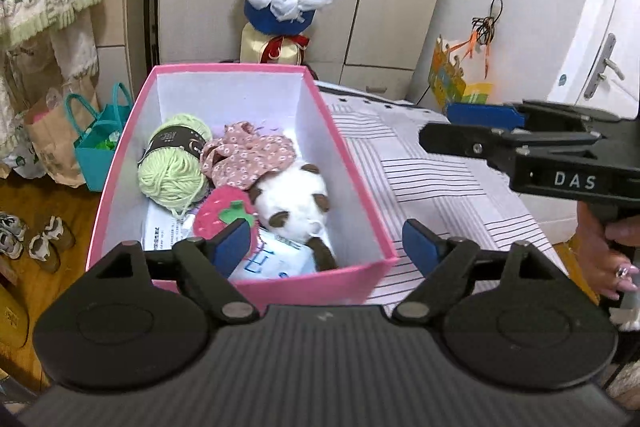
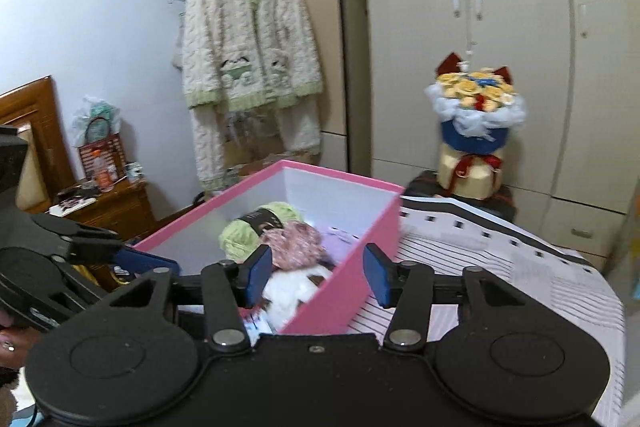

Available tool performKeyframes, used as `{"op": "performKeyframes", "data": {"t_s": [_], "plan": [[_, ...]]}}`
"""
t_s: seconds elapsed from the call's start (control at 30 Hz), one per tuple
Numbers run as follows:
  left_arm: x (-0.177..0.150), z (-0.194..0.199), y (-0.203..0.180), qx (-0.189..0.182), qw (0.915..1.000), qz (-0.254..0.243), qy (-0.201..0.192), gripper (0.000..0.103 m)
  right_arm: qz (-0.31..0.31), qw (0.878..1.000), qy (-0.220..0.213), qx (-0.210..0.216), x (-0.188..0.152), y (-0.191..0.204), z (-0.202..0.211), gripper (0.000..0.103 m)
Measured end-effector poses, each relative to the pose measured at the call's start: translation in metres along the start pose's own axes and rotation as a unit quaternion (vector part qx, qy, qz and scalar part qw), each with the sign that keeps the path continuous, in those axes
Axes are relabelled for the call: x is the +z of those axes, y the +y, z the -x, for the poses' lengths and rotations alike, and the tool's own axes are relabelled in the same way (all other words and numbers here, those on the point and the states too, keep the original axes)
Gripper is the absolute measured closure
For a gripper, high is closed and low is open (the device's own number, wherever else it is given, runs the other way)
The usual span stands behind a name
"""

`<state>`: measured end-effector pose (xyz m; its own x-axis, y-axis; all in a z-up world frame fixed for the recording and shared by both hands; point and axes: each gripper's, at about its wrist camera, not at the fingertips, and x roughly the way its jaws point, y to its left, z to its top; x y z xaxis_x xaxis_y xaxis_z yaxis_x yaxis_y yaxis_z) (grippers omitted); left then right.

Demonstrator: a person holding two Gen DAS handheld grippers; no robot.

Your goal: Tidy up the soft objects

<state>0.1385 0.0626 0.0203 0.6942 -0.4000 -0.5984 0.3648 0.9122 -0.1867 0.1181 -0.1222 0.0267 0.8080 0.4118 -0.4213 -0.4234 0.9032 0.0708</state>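
**A:** Where did the grippers stand?

**B:** The left gripper [image 1: 320, 243] hung over the near end of the box [image 1: 352, 163], its blue pads wide apart and holding nothing. The right gripper [image 2: 318, 277] was also spread and empty, straddling the box's right wall, one pad inside and one outside.

**A:** And the soft things?

**B:** All inside the box, as far as the views showed: the yarn [image 1: 174, 163] at the far left, the floral cloth [image 1: 248, 157] beside it, the strawberry [image 1: 224, 217] in front touching the plush [image 1: 290, 201], and papers [image 1: 272, 259] beneath. The box sat on the striped surface [image 1: 432, 179], where I saw nothing soft lying loose.

**A:** So what did the step call for?

**B:** My judgement: the packing looked nearly finished, so the work was tidying. The left gripper was best placed for the strawberry or plush, coming straight down with pads kept apart until they bracketed the toy, then closing gently, since plush compresses and slips.

**A:** Risks?

**B:** Snagging the loose yarn strand, pinching the papers along with a toy, or the right gripper nudging the light cardboard wall and shifting the box.
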Motion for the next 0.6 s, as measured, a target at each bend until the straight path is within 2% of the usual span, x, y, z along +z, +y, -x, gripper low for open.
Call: {"op": "performKeyframes", "data": {"t_s": [0.13, 0.3, 0.37, 0.43, 0.57, 0.6], "plan": [[-0.008, 0.014, -0.012, 0.018, 0.9997, 0.0, -0.019, 0.018, -0.017, 0.999, -0.012, -0.032, -0.012, -0.007, 0.019, 0.038], [-0.02, 0.017, -0.017, 0.044, 0.9985, 0.017, -0.028, 0.018, -0.036, 0.998, -0.029, -0.05, -0.033, -0.014, 0.042, 0.034], [-0.024, 0.019, -0.02, 0.048, 0.998, 0.018, -0.039, 0.01, -0.042, 0.997, -0.03, -0.057, -0.041, -0.018, 0.048, 0.031], [-0.027, 0.02, -0.022, 0.048, 0.9976, 0.018, -0.047, 0.008, -0.048, 0.996, -0.025, -0.07, -0.049, -0.02, 0.053, 0.029], [-0.028, 0.015, -0.017, 0.051, 0.9968, 0.039, -0.049, 0.006, -0.056, 0.994, -0.022, -0.092, -0.058, -0.022, 0.06, 0.014], [-0.028, 0.016, -0.017, 0.051, 0.9967, 0.04, -0.05, 0.005, -0.057, 0.994, -0.022, -0.096, -0.06, -0.023, 0.062, 0.014]]}}
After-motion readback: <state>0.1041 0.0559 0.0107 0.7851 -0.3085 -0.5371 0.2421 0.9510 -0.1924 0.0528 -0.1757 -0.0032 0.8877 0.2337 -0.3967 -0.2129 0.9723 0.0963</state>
